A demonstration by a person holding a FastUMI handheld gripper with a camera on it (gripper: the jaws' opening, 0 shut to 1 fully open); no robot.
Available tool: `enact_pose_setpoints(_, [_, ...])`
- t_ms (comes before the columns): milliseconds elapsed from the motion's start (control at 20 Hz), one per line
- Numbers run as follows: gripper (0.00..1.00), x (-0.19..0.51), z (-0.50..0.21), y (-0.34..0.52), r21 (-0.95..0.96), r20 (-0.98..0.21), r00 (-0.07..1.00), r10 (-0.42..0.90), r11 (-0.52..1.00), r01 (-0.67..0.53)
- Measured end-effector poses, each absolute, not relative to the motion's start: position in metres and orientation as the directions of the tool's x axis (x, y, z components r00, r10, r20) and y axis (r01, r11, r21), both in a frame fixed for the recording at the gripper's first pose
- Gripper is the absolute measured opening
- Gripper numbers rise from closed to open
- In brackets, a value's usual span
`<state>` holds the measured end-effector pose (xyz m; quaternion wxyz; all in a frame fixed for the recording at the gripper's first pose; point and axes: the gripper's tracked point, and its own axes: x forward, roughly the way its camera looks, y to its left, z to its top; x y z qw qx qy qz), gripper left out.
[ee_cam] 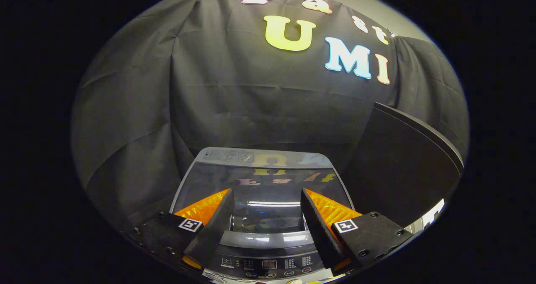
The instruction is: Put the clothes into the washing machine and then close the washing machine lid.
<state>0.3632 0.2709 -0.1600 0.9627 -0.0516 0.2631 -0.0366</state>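
Note:
The washing machine (268, 238) stands just below and ahead of my fingers, against the black cloth wall. Its dark glass lid (264, 166) lies flat and shut over the tub and mirrors the wall. Dim shapes show through the glass between my fingers; I cannot tell whether they are clothes. The control panel (268, 264) with its buttons and small display runs along the near edge, under the fingers. My gripper (266, 190) hovers above the lid's near half, open, with a wide gap and nothing between the fingers.
A large dark flat panel (402, 162) with a rounded top edge stands tilted right of the machine, close to the right finger. Black cloth (138, 150) hangs behind and left of the machine. A bright strip (433, 215) shows below the panel.

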Motion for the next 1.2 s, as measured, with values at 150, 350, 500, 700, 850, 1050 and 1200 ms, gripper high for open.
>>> enact_pose_setpoints(150, [0.98,0.358,-0.142,0.273,-0.122,-0.476,0.875,-0.086,0.992,0.032])
enact_pose_setpoints(350, [0.98,0.347,-0.107,0.274,-0.115,-0.428,0.902,-0.058,0.993,0.01])
enact_pose_setpoints(500, [0.98,0.327,-0.073,0.268,-0.14,-0.373,0.927,-0.033,0.99,-0.021])
enact_pose_setpoints(700, [0.98,0.289,-0.036,0.258,-0.125,-0.312,0.95,-0.012,0.992,-0.029])
enact_pose_setpoints(850, [0.98,0.267,-0.009,0.249,-0.11,-0.274,0.962,-0.003,0.994,-0.028])
enact_pose_setpoints(1050, [0.98,0.231,0.025,0.24,-0.108,-0.216,0.976,0.01,0.994,-0.034])
enact_pose_setpoints(1200, [0.98,0.202,0.044,0.228,-0.109,-0.179,0.984,0.014,0.993,-0.034])
